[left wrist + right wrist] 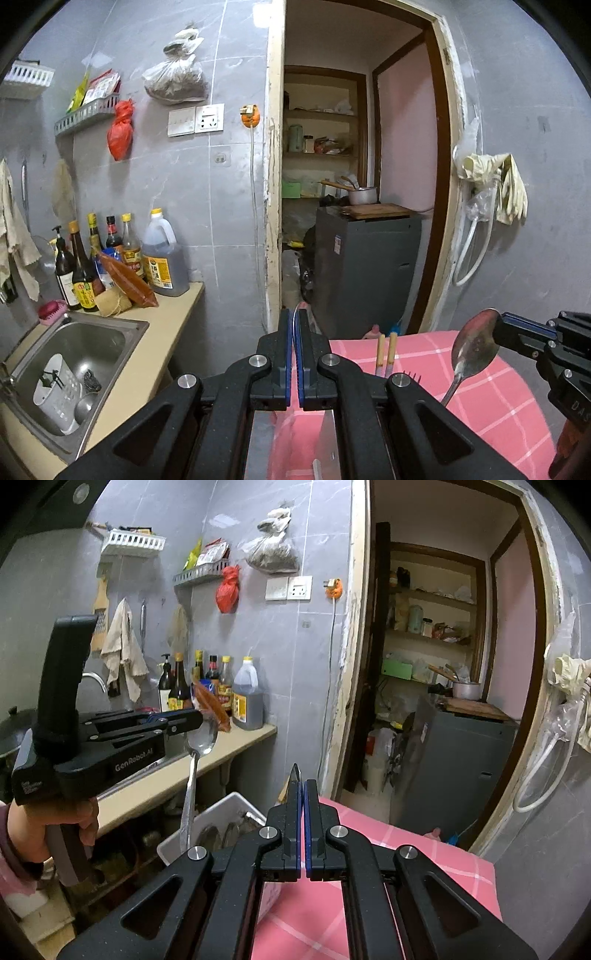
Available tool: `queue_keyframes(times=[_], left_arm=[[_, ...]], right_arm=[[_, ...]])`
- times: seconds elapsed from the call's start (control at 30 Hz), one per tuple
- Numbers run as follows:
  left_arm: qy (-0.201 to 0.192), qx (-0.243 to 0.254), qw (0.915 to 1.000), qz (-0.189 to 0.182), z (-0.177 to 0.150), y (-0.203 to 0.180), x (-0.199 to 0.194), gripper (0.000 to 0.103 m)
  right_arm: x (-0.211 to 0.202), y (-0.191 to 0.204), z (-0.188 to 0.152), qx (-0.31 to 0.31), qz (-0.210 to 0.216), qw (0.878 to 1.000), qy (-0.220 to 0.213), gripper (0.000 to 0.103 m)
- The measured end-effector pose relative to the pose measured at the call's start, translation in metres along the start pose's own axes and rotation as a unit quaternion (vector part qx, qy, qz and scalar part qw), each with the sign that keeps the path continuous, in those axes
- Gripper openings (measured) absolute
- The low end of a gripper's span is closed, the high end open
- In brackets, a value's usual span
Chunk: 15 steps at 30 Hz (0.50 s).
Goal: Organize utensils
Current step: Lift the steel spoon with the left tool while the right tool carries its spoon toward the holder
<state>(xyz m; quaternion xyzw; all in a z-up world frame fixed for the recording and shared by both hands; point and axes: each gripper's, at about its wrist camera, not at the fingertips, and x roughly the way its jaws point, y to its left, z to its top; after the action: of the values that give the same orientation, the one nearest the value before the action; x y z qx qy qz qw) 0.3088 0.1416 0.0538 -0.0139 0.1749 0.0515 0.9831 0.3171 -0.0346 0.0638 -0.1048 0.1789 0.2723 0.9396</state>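
Observation:
Each gripper holds a metal spoon by the tip of its bowl. My left gripper (295, 314) is shut on a spoon (294, 320) seen edge-on between its pads. From the right wrist view the left gripper (201, 716) sits in a person's hand, and its spoon (201, 738) hangs handle-down. My right gripper (302, 784) is shut on a second spoon whose thin tip (295, 771) pokes up above the pads. In the left wrist view the right gripper (498, 325) holds that spoon (474, 347) over the pink cloth. Two chopsticks (386, 354) and fork tines (412, 374) stick up behind my left gripper; their holder is hidden.
A pink checked tablecloth (498, 406) lies below both grippers. To the left are a steel sink (110, 332) with a white holder (55, 391) in it and bottles (162, 254) on the counter. A white bin of dishes (225, 805) stands under the counter. An open doorway is ahead.

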Motion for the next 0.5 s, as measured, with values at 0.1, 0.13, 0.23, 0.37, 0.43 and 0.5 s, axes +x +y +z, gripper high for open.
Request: queue_keyframes(times=[0.1, 0.13, 0.23, 0.37, 0.43, 0.5], left_arm=[[-0.01, 0.018, 0.9998, 0.0, -0.007, -0.009, -0.002, 0.002], [-0.013, 0.022, 0.9997, -0.001, -0.009, -0.011, -0.003, 0.002], [-0.019, 0.043, 0.9989, 0.002, -0.015, -0.02, -0.006, 0.002], [-0.031, 0.075, 0.9966, 0.014, -0.022, -0.03, -0.011, 0.002], [-0.037, 0.091, 0.995, 0.021, -0.024, -0.035, -0.014, 0.002], [-0.037, 0.102, 0.9938, 0.023, -0.027, -0.039, -0.015, 0.003]], right_arm=[[0.001, -0.002, -0.003, 0.005, 0.003, 1.0, 0.006, 0.002], [0.0, -0.003, -0.005, 0.008, 0.004, 1.0, 0.008, 0.002], [0.0, -0.006, -0.01, 0.015, 0.007, 1.0, 0.012, 0.002], [0.002, -0.007, -0.016, 0.022, 0.012, 1.0, 0.019, 0.002], [0.003, -0.007, -0.019, 0.025, 0.016, 0.999, 0.024, 0.002], [0.005, -0.006, -0.021, 0.028, 0.018, 0.999, 0.025, 0.002]])
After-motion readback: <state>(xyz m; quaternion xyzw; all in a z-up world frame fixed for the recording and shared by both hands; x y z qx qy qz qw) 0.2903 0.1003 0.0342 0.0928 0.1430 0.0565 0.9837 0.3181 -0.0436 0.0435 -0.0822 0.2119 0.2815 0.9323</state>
